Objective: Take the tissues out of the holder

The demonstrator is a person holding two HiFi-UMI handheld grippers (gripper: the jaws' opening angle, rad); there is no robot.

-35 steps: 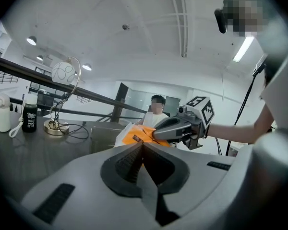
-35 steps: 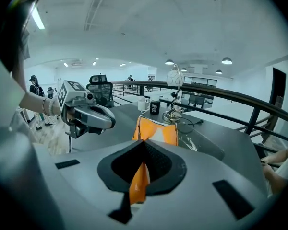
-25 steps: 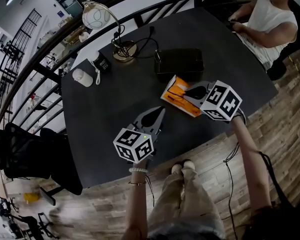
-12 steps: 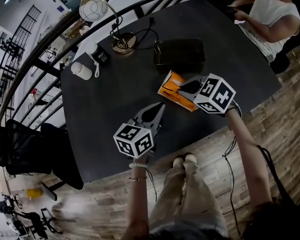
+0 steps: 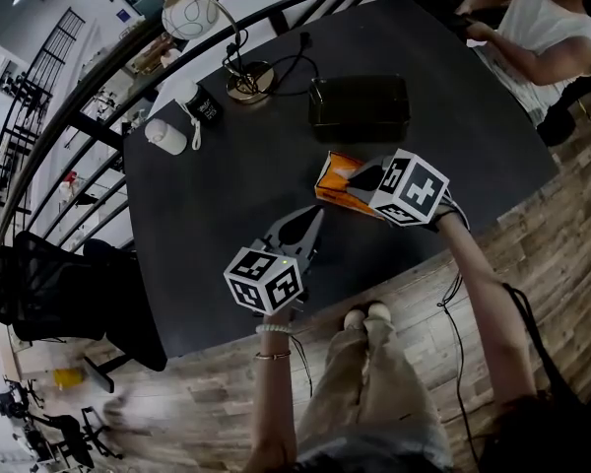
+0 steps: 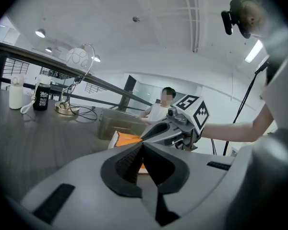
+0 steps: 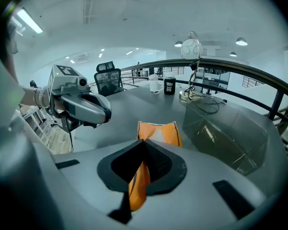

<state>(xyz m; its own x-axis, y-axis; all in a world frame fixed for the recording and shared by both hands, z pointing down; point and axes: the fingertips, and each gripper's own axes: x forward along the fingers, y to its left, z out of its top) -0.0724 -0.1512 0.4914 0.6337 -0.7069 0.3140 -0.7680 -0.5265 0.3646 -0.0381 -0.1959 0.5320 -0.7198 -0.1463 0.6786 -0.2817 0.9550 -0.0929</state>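
An orange tissue pack (image 5: 337, 178) is outside the dark see-through holder (image 5: 360, 106), on the near side of it over the black table (image 5: 217, 215). My right gripper (image 5: 362, 179) is shut on the pack's near end. In the right gripper view the orange wrapper (image 7: 157, 131) runs back through the closed jaws of that gripper (image 7: 144, 143), with the holder (image 7: 225, 128) at the right. My left gripper (image 5: 310, 223) is shut on nothing, a short way left of the pack. The left gripper view shows this gripper (image 6: 141, 146), the pack (image 6: 127, 139) and the holder (image 6: 119, 123) beyond.
A desk lamp (image 5: 192, 18) with a round base (image 5: 246, 77) and cable stands at the back. A white bottle (image 5: 165, 136) and black cup (image 5: 199, 106) sit back left. A person (image 5: 542, 28) sits at the far right. A black chair (image 5: 49, 294) stands left.
My right gripper has shifted a little to the left with the tissue pack in it. The left gripper has hardly moved.
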